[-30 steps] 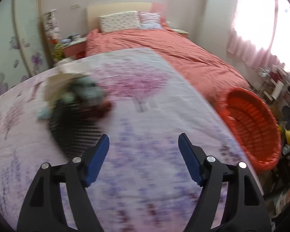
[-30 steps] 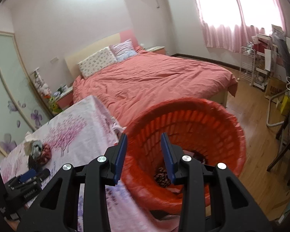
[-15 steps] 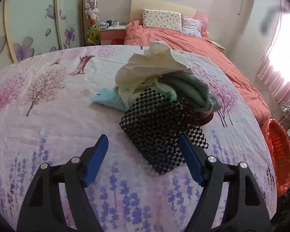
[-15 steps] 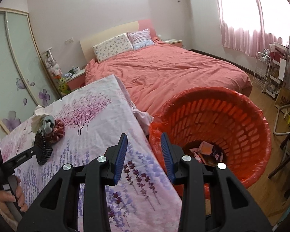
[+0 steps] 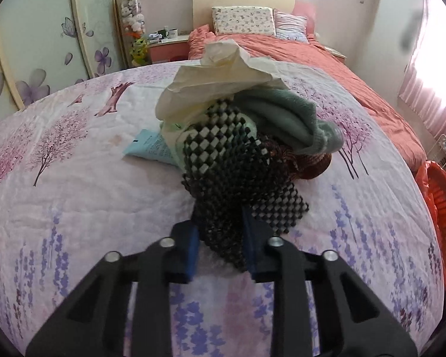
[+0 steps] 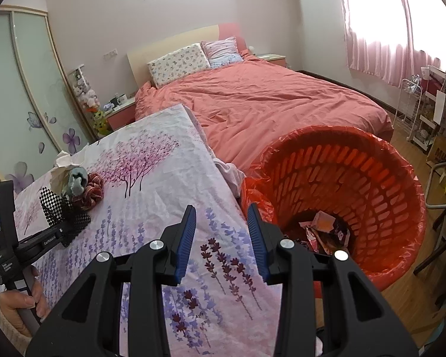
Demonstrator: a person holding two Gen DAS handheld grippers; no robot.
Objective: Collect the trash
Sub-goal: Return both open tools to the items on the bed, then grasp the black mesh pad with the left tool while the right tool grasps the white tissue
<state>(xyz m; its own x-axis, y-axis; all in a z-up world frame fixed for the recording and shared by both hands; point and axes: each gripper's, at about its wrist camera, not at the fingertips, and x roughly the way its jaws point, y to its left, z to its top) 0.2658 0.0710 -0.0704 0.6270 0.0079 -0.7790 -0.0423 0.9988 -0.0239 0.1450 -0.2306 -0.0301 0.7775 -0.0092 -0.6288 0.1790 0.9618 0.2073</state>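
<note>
My left gripper (image 5: 220,238) is shut on the near edge of a black mesh mat (image 5: 238,175) on the flowered table cover (image 5: 74,202). Behind the mat lie crumpled cream paper (image 5: 223,77), a grey-green cloth (image 5: 285,119), a dark red knitted thing (image 5: 312,163) and a light blue packet (image 5: 148,148). My right gripper (image 6: 221,232) is partly open and empty over the table's right edge, beside the red basket (image 6: 371,160) lined with a red bag and holding some wrappers (image 6: 324,232). The left gripper (image 6: 59,232) and mat (image 6: 53,205) also show in the right wrist view.
A bed with a salmon cover (image 6: 267,101) stands behind the table. A nightstand with cups (image 5: 166,41) is at the back left, sliding wardrobe doors (image 5: 44,59) on the left. Shelves and clutter (image 6: 431,113) stand by the window at right.
My left gripper moved forward to the pile and closed on the black mesh mat. My right gripper drew back a little from the basket, staying partly open.
</note>
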